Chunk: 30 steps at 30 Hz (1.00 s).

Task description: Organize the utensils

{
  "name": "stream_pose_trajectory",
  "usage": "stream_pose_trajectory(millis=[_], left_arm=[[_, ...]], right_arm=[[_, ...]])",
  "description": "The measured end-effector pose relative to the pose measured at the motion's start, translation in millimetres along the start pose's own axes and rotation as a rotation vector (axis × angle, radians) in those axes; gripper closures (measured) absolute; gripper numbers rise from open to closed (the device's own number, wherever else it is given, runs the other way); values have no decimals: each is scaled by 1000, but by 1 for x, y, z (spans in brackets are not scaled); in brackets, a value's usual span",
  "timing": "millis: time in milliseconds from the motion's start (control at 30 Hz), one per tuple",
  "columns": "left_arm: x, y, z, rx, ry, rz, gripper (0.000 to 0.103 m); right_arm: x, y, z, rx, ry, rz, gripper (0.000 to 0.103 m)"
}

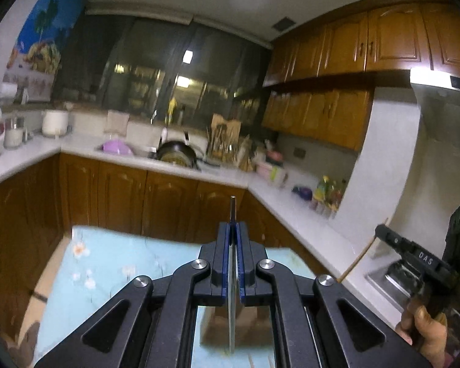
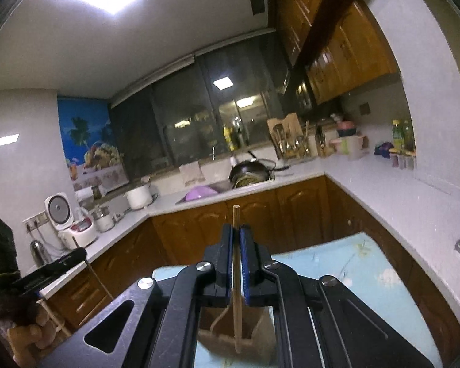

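Observation:
My left gripper [image 1: 233, 230] is shut on a thin metal utensil [image 1: 232, 211] held upright; its end sticks up past the fingertips and its lower part hangs between the arms. My right gripper [image 2: 236, 230] is shut on a wooden chopstick [image 2: 236, 214], also upright, its lower end over a brown bag-like holder [image 2: 230, 337]. A brown holder [image 1: 236, 322] shows below the left gripper too. Both grippers are raised above a table with a light blue floral cloth [image 1: 113, 263]. The right gripper's body shows in the left wrist view [image 1: 426, 263], the left one's in the right wrist view [image 2: 21, 279].
A U-shaped white counter [image 1: 294, 214] on wooden cabinets surrounds the table. At the sink sit a black wok [image 1: 176, 153] and a purple basin [image 1: 118, 147]. A utensil rack [image 2: 291, 141], rice cooker [image 2: 67, 220] and bottles [image 1: 328, 193] stand on the counter.

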<state>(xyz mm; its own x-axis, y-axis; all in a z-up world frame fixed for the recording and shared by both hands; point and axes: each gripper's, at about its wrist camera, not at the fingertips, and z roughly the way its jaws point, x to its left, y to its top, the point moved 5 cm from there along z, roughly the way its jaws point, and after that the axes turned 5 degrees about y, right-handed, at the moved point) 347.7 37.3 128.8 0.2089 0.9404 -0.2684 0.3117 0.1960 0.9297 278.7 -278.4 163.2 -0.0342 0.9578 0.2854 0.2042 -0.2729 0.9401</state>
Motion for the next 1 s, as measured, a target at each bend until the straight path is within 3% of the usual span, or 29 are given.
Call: stream_pose_trajectory(millis=[133, 233, 600, 800, 1000], left_arm=[[0, -3, 36, -44, 10, -17, 101], [2, -27, 63, -43, 28, -37, 101], [-5, -101, 136, 61, 60, -56, 101], [0, -110, 155, 131, 57, -43, 100], [11, -82, 139, 140, 54, -46, 99]], right_arm=[[-7, 5, 18, -20, -22, -7, 98], [-14, -3, 33, -6, -32, -4, 98], [-28, -70, 72, 103, -63, -3, 98], [-41, -80, 70, 117, -75, 35, 97], [-45, -80, 72, 137, -76, 56, 97]])
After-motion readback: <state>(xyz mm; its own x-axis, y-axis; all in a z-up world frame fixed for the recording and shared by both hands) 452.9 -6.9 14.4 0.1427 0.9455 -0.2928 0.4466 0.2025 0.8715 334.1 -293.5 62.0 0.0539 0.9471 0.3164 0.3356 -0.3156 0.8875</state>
